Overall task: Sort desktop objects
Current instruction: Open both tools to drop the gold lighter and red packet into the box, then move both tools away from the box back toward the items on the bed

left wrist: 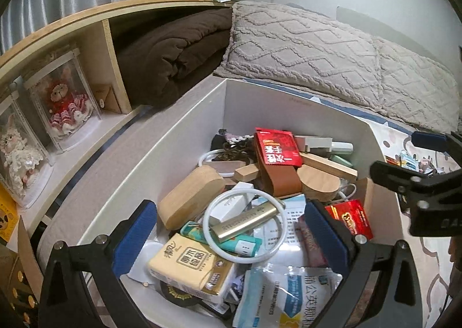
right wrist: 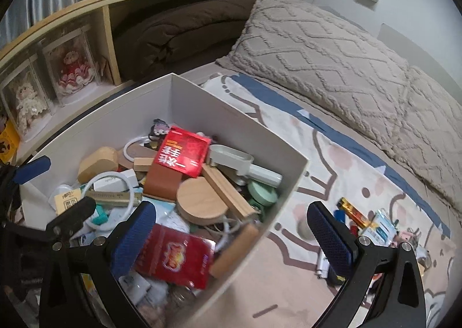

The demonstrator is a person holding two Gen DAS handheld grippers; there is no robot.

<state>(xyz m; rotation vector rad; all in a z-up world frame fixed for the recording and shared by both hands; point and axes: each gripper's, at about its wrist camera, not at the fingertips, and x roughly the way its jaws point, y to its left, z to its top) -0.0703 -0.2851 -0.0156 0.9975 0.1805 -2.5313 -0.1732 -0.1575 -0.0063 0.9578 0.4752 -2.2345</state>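
Observation:
A white cardboard box [left wrist: 179,137] holds a heap of small things: a gold metal bar [left wrist: 245,221] lying across a white ring [left wrist: 212,209], a tissue pack [left wrist: 190,267], wooden blocks [left wrist: 190,201] and a red packet [left wrist: 278,149]. My left gripper [left wrist: 231,238] hangs open above the heap, and the gold bar lies free under the gap between its blue pads [left wrist: 135,235]. My right gripper [right wrist: 231,241] is open too and straddles the box's right wall [right wrist: 288,183], above a red pouch [right wrist: 176,255] and a wooden handle [right wrist: 234,250]. It holds nothing.
Several loose small items [right wrist: 361,221] lie on the patterned blanket [right wrist: 303,154] to the right of the box. Grey knitted pillows [right wrist: 332,48] lie behind. A wooden shelf [left wrist: 95,48] on the left holds boxed dolls [left wrist: 66,100] and a folded brown blanket [left wrist: 179,50].

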